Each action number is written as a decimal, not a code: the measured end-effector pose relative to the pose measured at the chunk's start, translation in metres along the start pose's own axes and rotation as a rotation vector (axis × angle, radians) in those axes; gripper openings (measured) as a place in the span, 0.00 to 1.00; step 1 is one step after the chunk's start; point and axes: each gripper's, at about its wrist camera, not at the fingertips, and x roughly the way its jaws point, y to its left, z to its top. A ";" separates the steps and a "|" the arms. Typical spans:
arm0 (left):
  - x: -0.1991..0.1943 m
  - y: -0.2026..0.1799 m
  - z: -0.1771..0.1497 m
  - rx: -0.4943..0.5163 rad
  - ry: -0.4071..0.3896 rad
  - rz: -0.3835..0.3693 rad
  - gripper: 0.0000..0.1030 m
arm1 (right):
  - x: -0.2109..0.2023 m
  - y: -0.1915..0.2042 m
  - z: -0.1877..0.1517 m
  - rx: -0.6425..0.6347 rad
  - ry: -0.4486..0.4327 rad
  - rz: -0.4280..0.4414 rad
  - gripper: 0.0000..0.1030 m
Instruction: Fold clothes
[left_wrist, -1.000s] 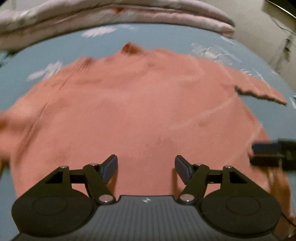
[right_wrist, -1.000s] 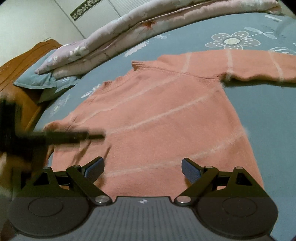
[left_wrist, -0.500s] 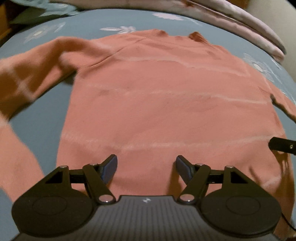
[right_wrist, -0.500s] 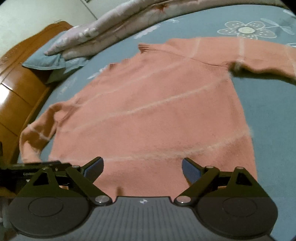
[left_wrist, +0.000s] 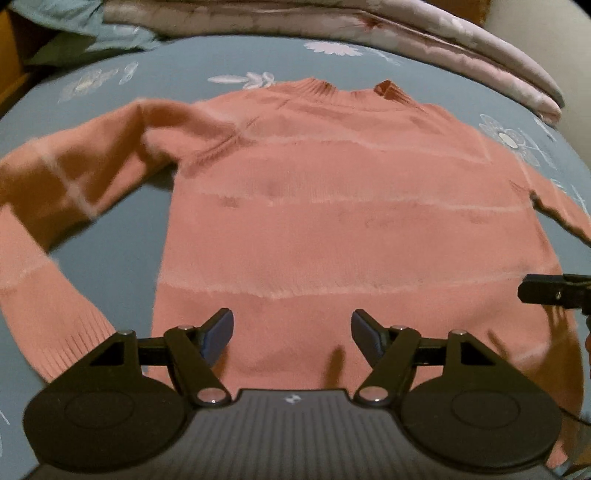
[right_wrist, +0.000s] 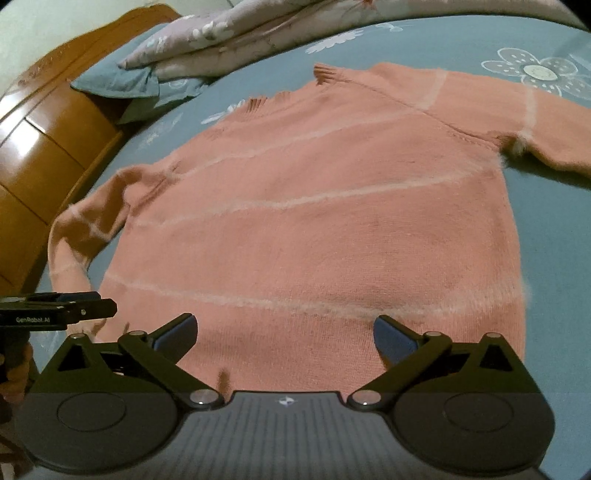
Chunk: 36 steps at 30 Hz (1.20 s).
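A salmon-pink sweater (left_wrist: 332, 221) with thin pale stripes lies flat on the blue bedspread, collar at the far end, sleeves spread to both sides. In the right wrist view the same sweater (right_wrist: 314, 221) fills the middle. My left gripper (left_wrist: 291, 332) hovers open above the hem, nothing between its fingers. My right gripper (right_wrist: 284, 336) is open too, over the hem further right. The right gripper's tip shows at the right edge of the left wrist view, and the left gripper's tip at the left edge of the right wrist view.
A folded pinkish quilt (left_wrist: 369, 33) and a blue pillow (right_wrist: 122, 81) lie at the head of the bed. A wooden headboard or cabinet (right_wrist: 48, 140) stands at the left. The flowered blue bedspread (right_wrist: 554, 229) is bare to the right of the sweater.
Both grippers have pulled back and swung left, so the whole sweater with both sleeves is now in view. The jaws stayed open.
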 end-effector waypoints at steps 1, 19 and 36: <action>-0.001 0.002 0.001 0.003 -0.003 -0.003 0.69 | 0.000 0.000 0.000 0.011 -0.006 -0.004 1.00; 0.026 0.008 -0.014 0.160 -0.079 -0.246 0.70 | 0.023 0.052 -0.011 -0.042 -0.042 -0.317 1.00; 0.038 0.020 -0.004 0.305 -0.015 -0.421 0.74 | -0.047 0.108 -0.079 0.303 -0.219 -0.474 1.00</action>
